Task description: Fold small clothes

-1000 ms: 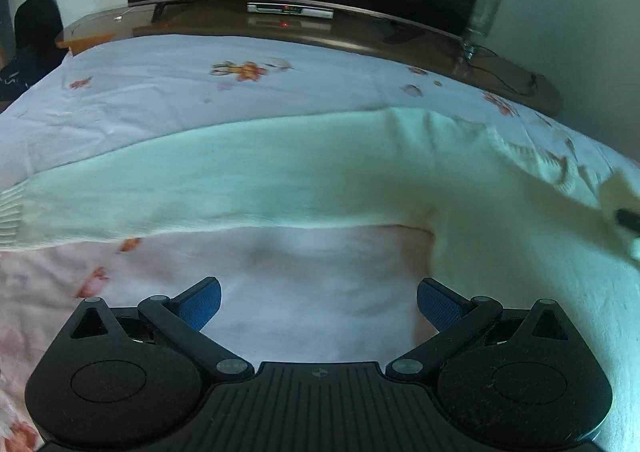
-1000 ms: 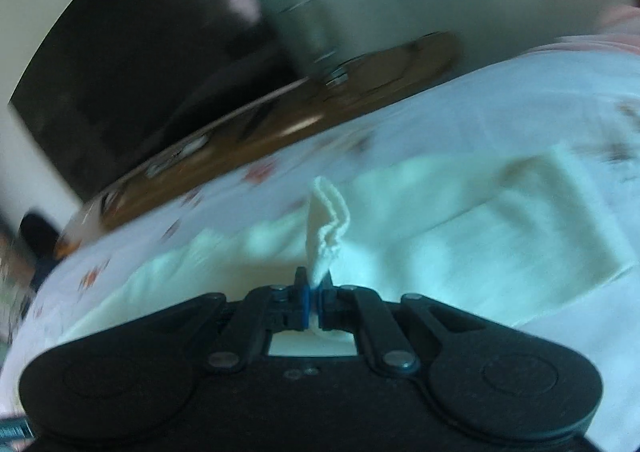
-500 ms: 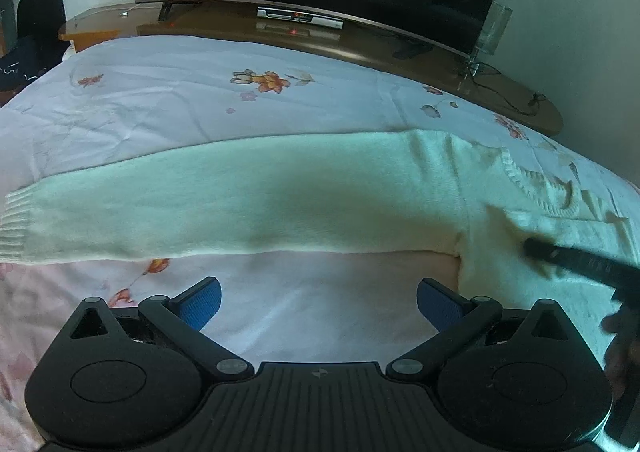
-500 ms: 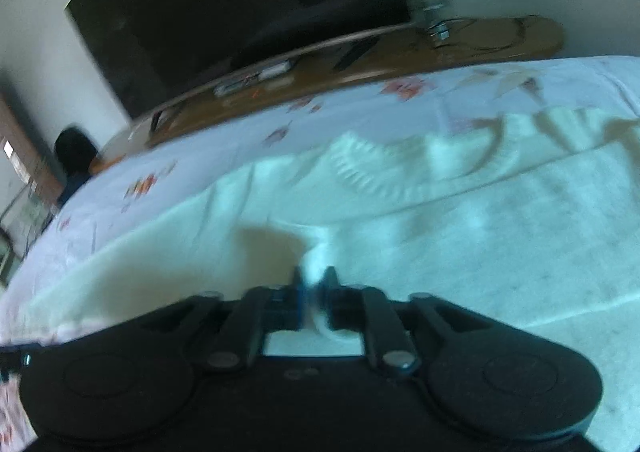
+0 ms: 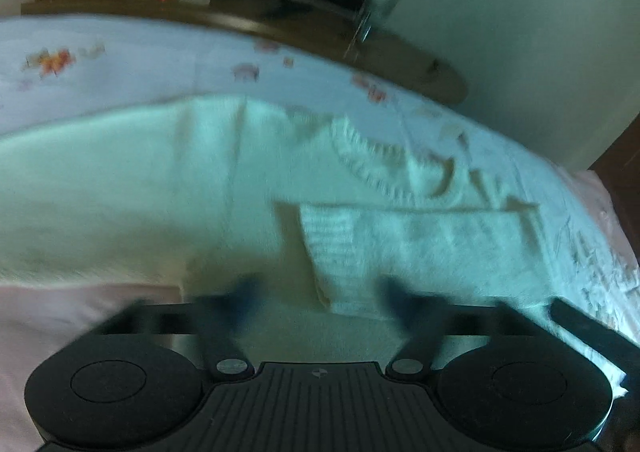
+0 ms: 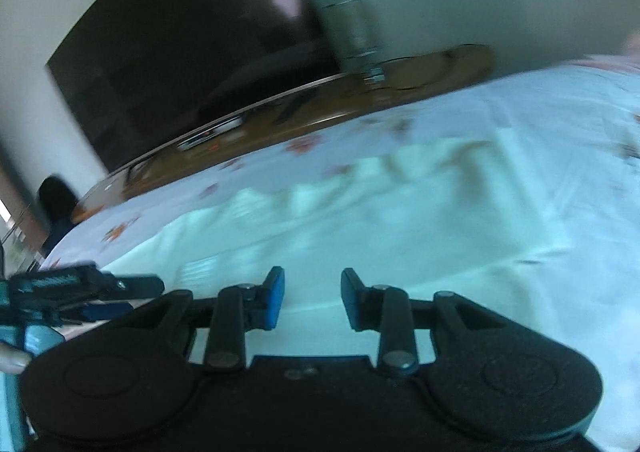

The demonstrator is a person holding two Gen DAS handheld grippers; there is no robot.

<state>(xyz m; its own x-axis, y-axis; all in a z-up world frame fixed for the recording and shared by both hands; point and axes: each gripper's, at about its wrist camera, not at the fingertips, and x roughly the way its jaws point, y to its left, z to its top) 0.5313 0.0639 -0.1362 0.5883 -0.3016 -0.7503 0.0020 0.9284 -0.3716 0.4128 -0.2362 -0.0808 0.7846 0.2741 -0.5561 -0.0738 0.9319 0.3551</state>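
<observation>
I have the cream sweater (image 5: 168, 204) spread flat on the floral bedsheet (image 5: 132, 68), and in the left wrist view it fills the middle band of the frame, its long axis running side to side. One sleeve stretches off toward the left edge; the ribbed neckline (image 5: 372, 168) sits right of centre, facing the upper part of the frame toward the wooden TV stand (image 5: 280, 20). The other sleeve is doubled back over the body, lying crosswise, with its ribbed cuff (image 5: 332, 252) pointing left just above my left gripper (image 5: 316, 296). That gripper's jaws have just been closing in; they are blurred but stand apart, with only sweater fabric lying flat under the gap, nothing pinched. In the right wrist view the sweater (image 6: 360, 220) runs as a pale band from lower left toward the right edge, the sheet (image 6: 560, 124) beyond it. My right gripper (image 6: 312, 296) has let go of the cloth: its blue pads (image 6: 276, 298) are spread a little, empty, over the knit. The left tool shows at the lower left edge there.
</observation>
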